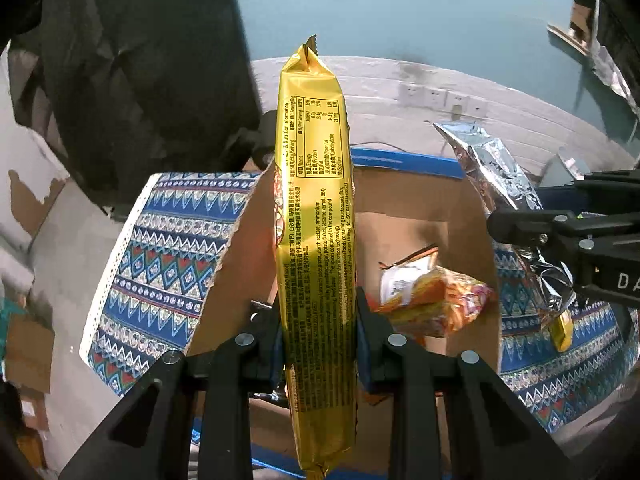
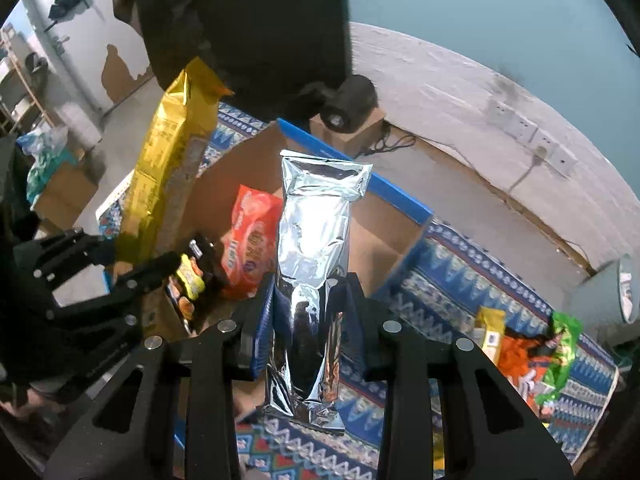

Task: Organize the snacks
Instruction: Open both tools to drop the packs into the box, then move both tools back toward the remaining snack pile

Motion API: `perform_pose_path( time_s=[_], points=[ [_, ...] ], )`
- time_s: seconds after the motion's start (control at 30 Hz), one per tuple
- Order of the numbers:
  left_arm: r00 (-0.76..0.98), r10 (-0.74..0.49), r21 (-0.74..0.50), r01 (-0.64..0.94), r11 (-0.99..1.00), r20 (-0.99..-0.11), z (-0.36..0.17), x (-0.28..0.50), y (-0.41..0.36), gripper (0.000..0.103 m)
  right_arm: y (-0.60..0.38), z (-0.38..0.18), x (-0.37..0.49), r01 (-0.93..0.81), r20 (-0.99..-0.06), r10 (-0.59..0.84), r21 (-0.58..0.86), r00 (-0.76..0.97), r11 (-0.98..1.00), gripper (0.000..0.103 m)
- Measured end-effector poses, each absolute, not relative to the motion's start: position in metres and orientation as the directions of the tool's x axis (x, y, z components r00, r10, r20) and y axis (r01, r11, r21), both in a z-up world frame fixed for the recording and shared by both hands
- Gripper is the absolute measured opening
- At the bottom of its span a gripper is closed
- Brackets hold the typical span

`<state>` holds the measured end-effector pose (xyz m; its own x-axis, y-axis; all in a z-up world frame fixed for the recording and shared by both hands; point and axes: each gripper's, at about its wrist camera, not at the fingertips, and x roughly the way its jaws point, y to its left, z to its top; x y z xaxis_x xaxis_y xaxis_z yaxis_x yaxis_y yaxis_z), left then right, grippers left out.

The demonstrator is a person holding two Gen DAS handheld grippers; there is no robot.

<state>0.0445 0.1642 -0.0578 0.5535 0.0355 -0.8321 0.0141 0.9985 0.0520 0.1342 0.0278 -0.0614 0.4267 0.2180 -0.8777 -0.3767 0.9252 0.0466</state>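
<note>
My left gripper (image 1: 318, 332) is shut on a long yellow snack packet (image 1: 314, 216), held upright over an open cardboard box (image 1: 400, 200) with a blue rim. An orange snack packet (image 1: 436, 304) lies inside the box. My right gripper (image 2: 310, 320) is shut on a silver foil packet (image 2: 316, 248), held upright at the box's right edge. In the right wrist view the yellow packet (image 2: 168, 172) and left gripper (image 2: 132, 268) show at left, and an orange-red packet (image 2: 250, 236) lies in the box (image 2: 384, 232). The silver packet (image 1: 500, 176) and right gripper (image 1: 520, 228) show at right in the left wrist view.
The box stands on a blue patterned cloth (image 1: 160, 248). More snack packets, yellow (image 2: 491, 330), orange (image 2: 520, 360) and green (image 2: 562, 356), lie on the cloth (image 2: 448, 280) to the right. A black chair (image 2: 248, 28) stands behind the box. A white wall with sockets (image 2: 532, 136) runs behind.
</note>
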Motion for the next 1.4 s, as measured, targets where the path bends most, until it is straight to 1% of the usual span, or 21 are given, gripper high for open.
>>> perform_pose_path(
  time_s=[0.23, 0.27, 0.3, 0.33, 0.37, 0.4, 0.47, 0.57, 0.7, 0.93, 1.1, 1.3, 1.37, 1.4],
  points=[
    [0.537, 0.04, 0.043, -0.008, 0.999, -0.842, -0.063, 0.048, 0.17, 0.029, 0.048, -0.071, 0.147, -0.399, -0.88, 0.26, 0.09, 0.398, 0.913, 0.032],
    [0.539, 0.042, 0.044, -0.011, 0.999, -0.841, -0.063, 0.048, 0.17, 0.03, 0.049, -0.072, 0.145, -0.404, -0.881, 0.261, 0.089, 0.395, 0.91, 0.036],
    [0.539, 0.047, 0.047, -0.013, 0.999, -0.841, -0.062, 0.048, 0.169, 0.033, 0.051, -0.073, 0.144, -0.406, -0.881, 0.262, 0.089, 0.393, 0.91, 0.039],
    [0.541, 0.051, 0.052, -0.013, 0.999, -0.84, -0.061, 0.048, 0.169, 0.039, 0.051, -0.074, 0.143, -0.408, -0.881, 0.264, 0.091, 0.392, 0.908, 0.041],
    [0.543, 0.053, 0.055, -0.014, 0.998, -0.838, -0.06, 0.048, 0.169, 0.043, 0.051, -0.074, 0.141, -0.408, -0.881, 0.263, 0.09, 0.393, 0.909, 0.046],
    [0.545, 0.059, 0.059, -0.018, 0.998, -0.836, -0.058, 0.048, 0.169, 0.049, 0.05, -0.074, 0.14, -0.405, -0.881, 0.258, 0.084, 0.397, 0.911, 0.05],
    [0.552, 0.056, 0.057, -0.016, 0.998, -0.832, -0.056, 0.047, 0.168, 0.05, 0.047, -0.073, 0.139, -0.398, -0.882, 0.247, 0.074, 0.402, 0.915, 0.053],
    [0.556, 0.056, 0.061, -0.009, 0.998, -0.829, -0.053, 0.046, 0.164, 0.057, 0.04, -0.069, 0.138, -0.386, -0.88, 0.239, 0.071, 0.409, 0.92, 0.061],
    [0.563, 0.058, 0.077, 0.009, 0.997, -0.824, -0.049, 0.043, 0.157, 0.065, 0.026, -0.063, 0.135, -0.368, -0.876, 0.23, 0.065, 0.425, 0.928, 0.067],
    [0.561, 0.031, 0.079, 0.062, 0.995, -0.827, -0.043, 0.038, 0.13, 0.068, -0.002, -0.056, 0.124, -0.345, -0.871, 0.176, 0.008, 0.46, 0.938, 0.07],
    [0.556, 0.013, 0.086, 0.106, 0.991, -0.831, -0.041, 0.039, 0.108, 0.071, -0.025, -0.053, 0.116, -0.322, -0.867, 0.161, 0.002, 0.471, 0.947, 0.07],
    [0.547, -0.012, 0.086, 0.153, 0.984, -0.837, -0.038, 0.038, 0.081, 0.071, -0.053, -0.051, 0.105, -0.294, -0.867, 0.143, -0.005, 0.478, 0.956, 0.071],
    [0.547, -0.017, 0.09, 0.169, 0.982, -0.837, -0.037, 0.038, 0.072, 0.073, -0.063, -0.05, 0.101, -0.28, -0.866, 0.134, -0.007, 0.482, 0.96, 0.071],
    [0.547, -0.018, 0.092, 0.173, 0.981, -0.837, -0.037, 0.038, 0.068, 0.077, -0.069, -0.049, 0.099, -0.273, -0.866, 0.131, -0.006, 0.483, 0.962, 0.071]
  ],
)
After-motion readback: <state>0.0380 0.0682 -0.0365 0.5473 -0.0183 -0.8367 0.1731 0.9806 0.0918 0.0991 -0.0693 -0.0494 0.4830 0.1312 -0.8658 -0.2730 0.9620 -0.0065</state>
